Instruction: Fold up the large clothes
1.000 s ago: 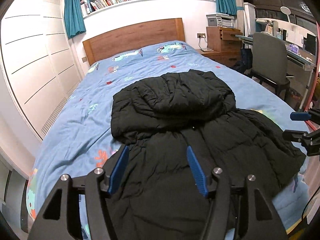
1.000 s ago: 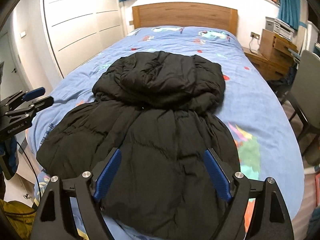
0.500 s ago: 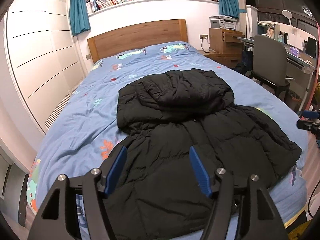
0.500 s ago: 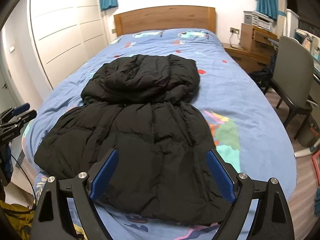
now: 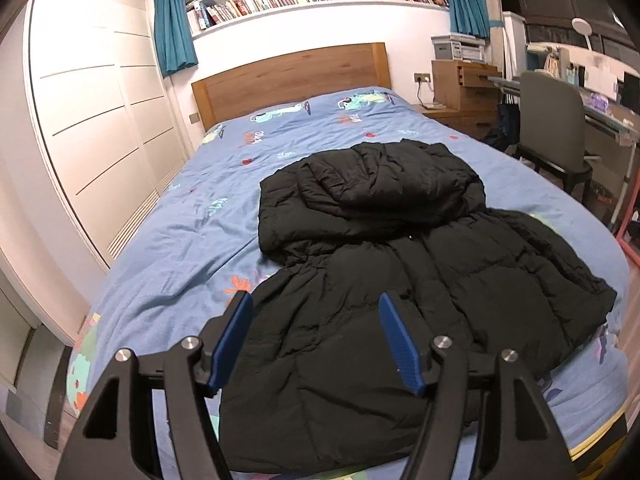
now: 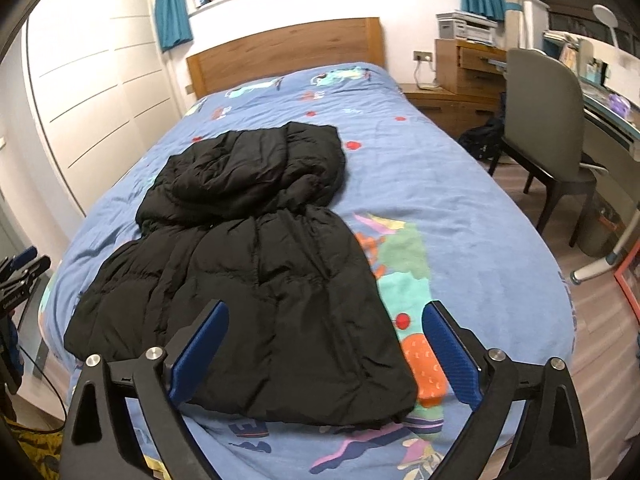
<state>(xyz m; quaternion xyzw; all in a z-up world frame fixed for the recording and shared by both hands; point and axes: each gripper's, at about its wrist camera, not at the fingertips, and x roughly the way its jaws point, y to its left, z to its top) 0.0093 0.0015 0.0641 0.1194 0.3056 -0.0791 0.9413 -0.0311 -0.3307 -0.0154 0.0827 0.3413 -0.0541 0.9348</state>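
A black puffer jacket (image 5: 400, 272) lies spread on the blue printed bedspread (image 5: 180, 240), its hood (image 5: 380, 184) bunched toward the headboard and its hem near the foot of the bed. My left gripper (image 5: 314, 300) hovers open above the jacket's lower left part, with nothing between its blue pads. In the right wrist view the jacket (image 6: 260, 272) lies left of centre. My right gripper (image 6: 325, 309) hangs over its lower right corner and the bedspread (image 6: 460, 200); its jaws are opening and hold nothing. The left gripper (image 6: 38, 262) shows at that view's left edge.
A wooden headboard (image 5: 292, 76) closes the far end of the bed. White wardrobe doors (image 5: 100, 120) run along the left. On the right stand a grey chair (image 6: 548, 128), a desk (image 6: 612, 120) and a wooden nightstand (image 6: 452, 100).
Both grippers have drawn back from the jacket toward the foot of the bed. The right one slid to the right and its jaws spread wider. It has left the left wrist view.
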